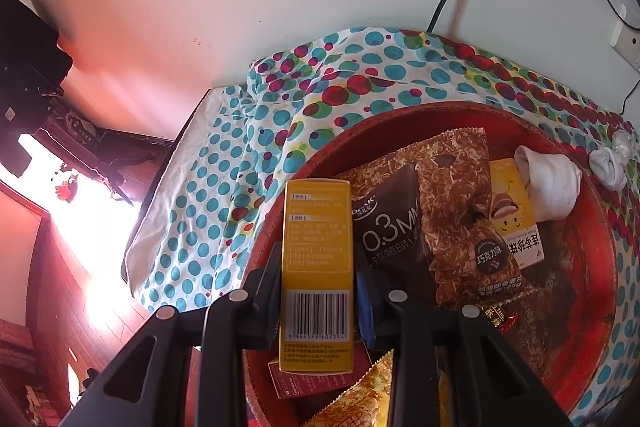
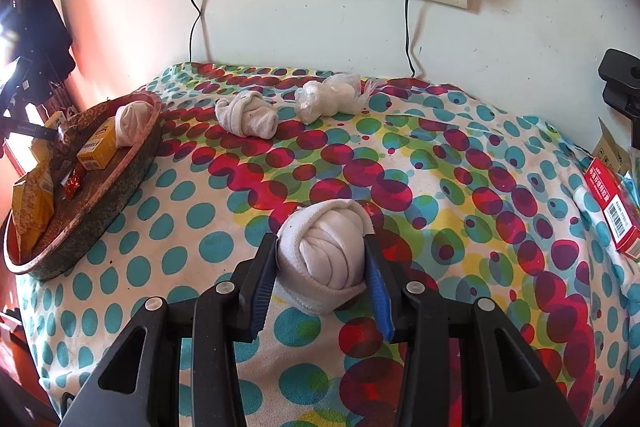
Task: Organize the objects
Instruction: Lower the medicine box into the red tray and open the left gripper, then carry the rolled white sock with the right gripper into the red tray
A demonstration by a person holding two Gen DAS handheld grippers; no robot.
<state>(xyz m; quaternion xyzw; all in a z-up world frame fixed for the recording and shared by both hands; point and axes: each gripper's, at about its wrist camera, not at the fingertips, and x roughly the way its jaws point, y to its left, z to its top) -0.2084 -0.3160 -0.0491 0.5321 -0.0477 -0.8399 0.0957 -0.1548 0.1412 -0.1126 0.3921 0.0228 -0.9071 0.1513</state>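
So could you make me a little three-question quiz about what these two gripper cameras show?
1. True or false: the left gripper holds a yellow box over the red tray.
2. What sits between the right gripper's fingers? A) rolled white sock B) red box C) plastic bag
3. Fill in: the tablecloth is patterned with coloured ____.

Key: 1 true; 2 A, the rolled white sock; 3 dots.
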